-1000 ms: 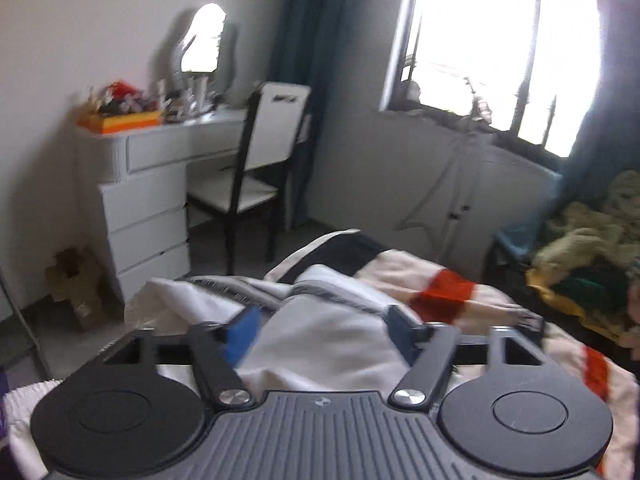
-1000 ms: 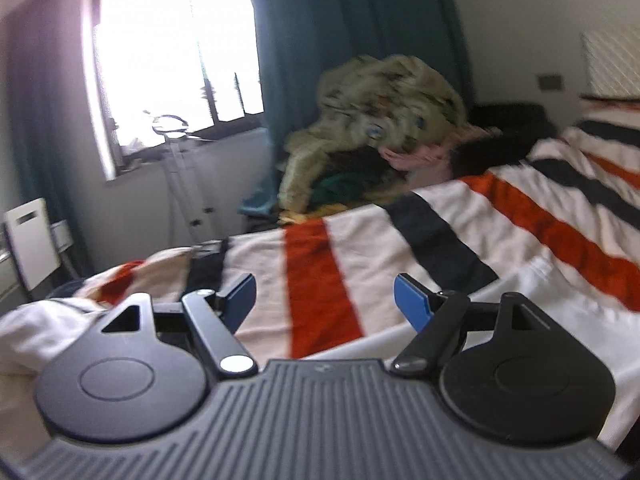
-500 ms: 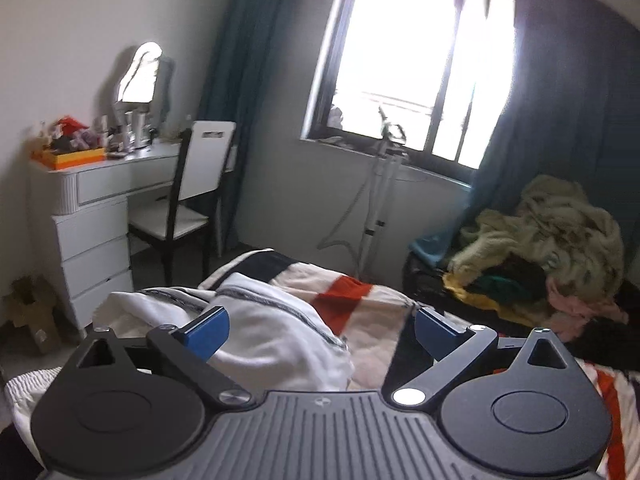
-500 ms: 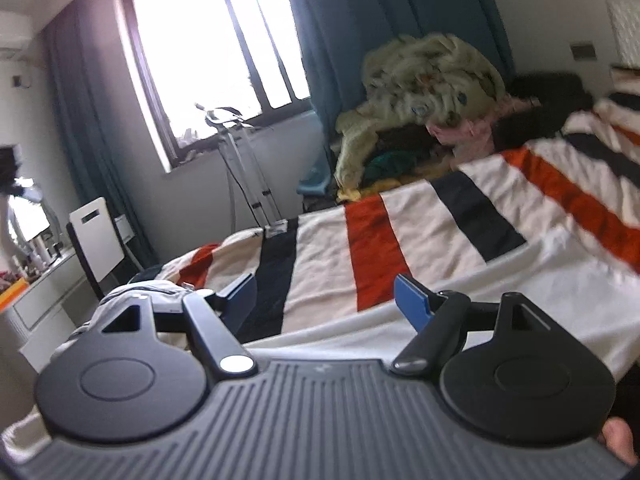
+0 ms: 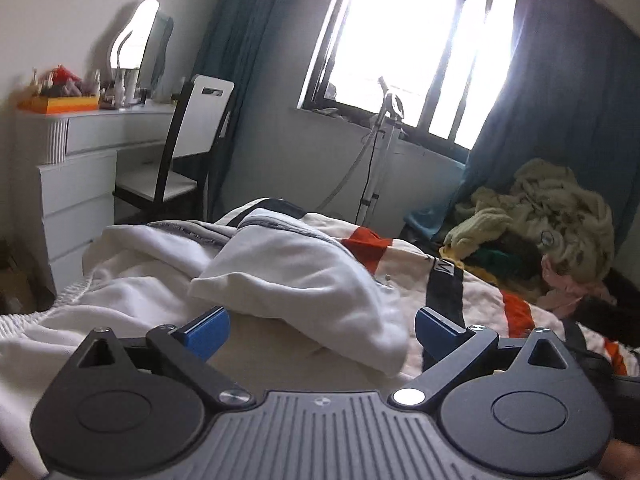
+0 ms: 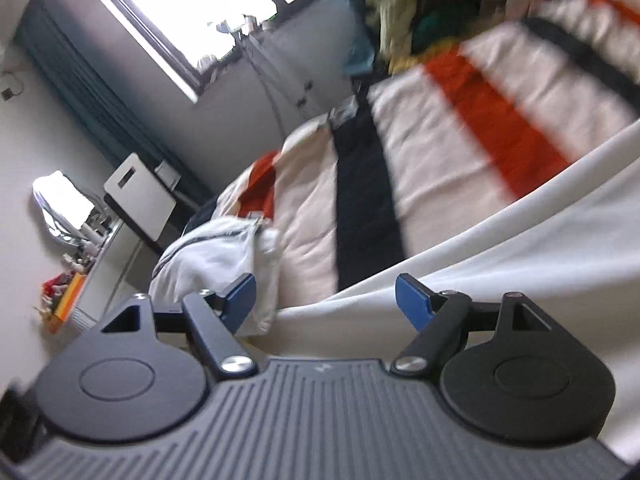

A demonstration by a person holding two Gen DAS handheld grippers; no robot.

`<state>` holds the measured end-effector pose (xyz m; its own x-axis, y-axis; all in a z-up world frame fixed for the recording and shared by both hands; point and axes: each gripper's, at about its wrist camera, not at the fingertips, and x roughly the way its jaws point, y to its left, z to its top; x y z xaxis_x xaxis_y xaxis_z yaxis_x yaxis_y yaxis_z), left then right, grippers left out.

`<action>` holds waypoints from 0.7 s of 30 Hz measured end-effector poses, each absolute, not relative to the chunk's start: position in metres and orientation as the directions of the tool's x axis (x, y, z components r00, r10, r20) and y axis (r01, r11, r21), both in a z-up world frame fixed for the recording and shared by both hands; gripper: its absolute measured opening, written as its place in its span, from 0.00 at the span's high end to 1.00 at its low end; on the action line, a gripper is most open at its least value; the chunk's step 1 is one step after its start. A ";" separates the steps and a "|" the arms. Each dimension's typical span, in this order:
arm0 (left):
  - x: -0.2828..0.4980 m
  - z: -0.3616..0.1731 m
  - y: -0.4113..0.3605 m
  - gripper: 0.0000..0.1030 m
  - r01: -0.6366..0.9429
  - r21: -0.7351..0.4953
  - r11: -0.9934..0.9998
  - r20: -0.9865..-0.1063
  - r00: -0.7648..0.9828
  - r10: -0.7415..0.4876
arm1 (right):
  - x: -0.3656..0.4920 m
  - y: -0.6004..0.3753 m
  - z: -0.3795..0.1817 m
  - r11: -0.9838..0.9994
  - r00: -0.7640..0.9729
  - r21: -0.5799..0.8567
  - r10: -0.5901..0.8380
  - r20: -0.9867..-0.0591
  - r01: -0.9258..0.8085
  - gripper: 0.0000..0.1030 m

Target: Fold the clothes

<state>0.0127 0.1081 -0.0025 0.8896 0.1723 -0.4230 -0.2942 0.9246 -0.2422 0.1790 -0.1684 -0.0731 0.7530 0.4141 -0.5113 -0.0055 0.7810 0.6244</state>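
A white garment (image 5: 288,276) with grey trim lies rumpled on the striped bed cover (image 5: 516,312), one sleeve folded over the body. My left gripper (image 5: 322,330) is open and empty just above its near part. In the right wrist view the same garment shows as a bunched end (image 6: 216,256) at the left and a flat white panel (image 6: 540,256) at the right. My right gripper (image 6: 326,300) is open and empty over the panel's edge. That view is tilted and blurred.
A white dresser (image 5: 76,184) with a mirror and a chair (image 5: 188,148) stand left of the bed. A pile of clothes (image 5: 548,216) lies at the far right under the window. A stand (image 5: 380,152) is by the wall.
My left gripper let go of the white garment, opened wider and drew back. My right gripper, open throughout, rolled to a tilt and swung left over the garment.
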 end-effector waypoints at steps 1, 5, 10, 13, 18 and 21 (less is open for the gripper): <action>0.016 -0.010 0.118 0.02 -0.317 -0.238 0.918 -0.431 0.882 0.192 | 0.192 -0.160 -0.083 0.771 0.744 0.637 0.443 -0.501 -0.030 0.23; 0.039 -0.044 0.157 0.02 -0.413 -0.294 0.862 -0.484 0.842 0.239 | 0.234 -0.129 -0.120 0.691 0.707 0.712 0.566 -0.425 -0.124 0.23; 0.062 -0.073 0.186 0.06 -0.501 -0.428 0.752 -0.467 0.835 0.291 | 0.274 -0.093 -0.144 0.606 0.688 0.775 0.641 -0.341 -0.181 0.30; 0.068 -0.082 0.196 0.06 -0.530 -0.479 0.700 -0.445 0.834 0.327 | 0.279 -0.083 -0.132 0.683 0.714 0.707 0.587 -0.382 -0.183 0.80; 0.072 -0.080 0.192 0.06 -0.526 -0.456 0.718 -0.458 0.830 0.318 | 0.277 -0.119 -0.081 0.717 0.762 0.654 0.557 -0.330 -0.241 0.91; 0.066 -0.074 0.178 0.06 -0.493 -0.438 0.752 -0.446 0.845 0.294 | 0.268 -0.164 -0.048 0.758 0.808 0.591 0.516 -0.284 -0.276 0.91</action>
<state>0.0661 0.1781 -0.0740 0.8452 0.2943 -0.4462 -0.4930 0.7517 -0.4380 0.2683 -0.1644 -0.0484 0.8080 0.5159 -0.2845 -0.2759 0.7580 0.5910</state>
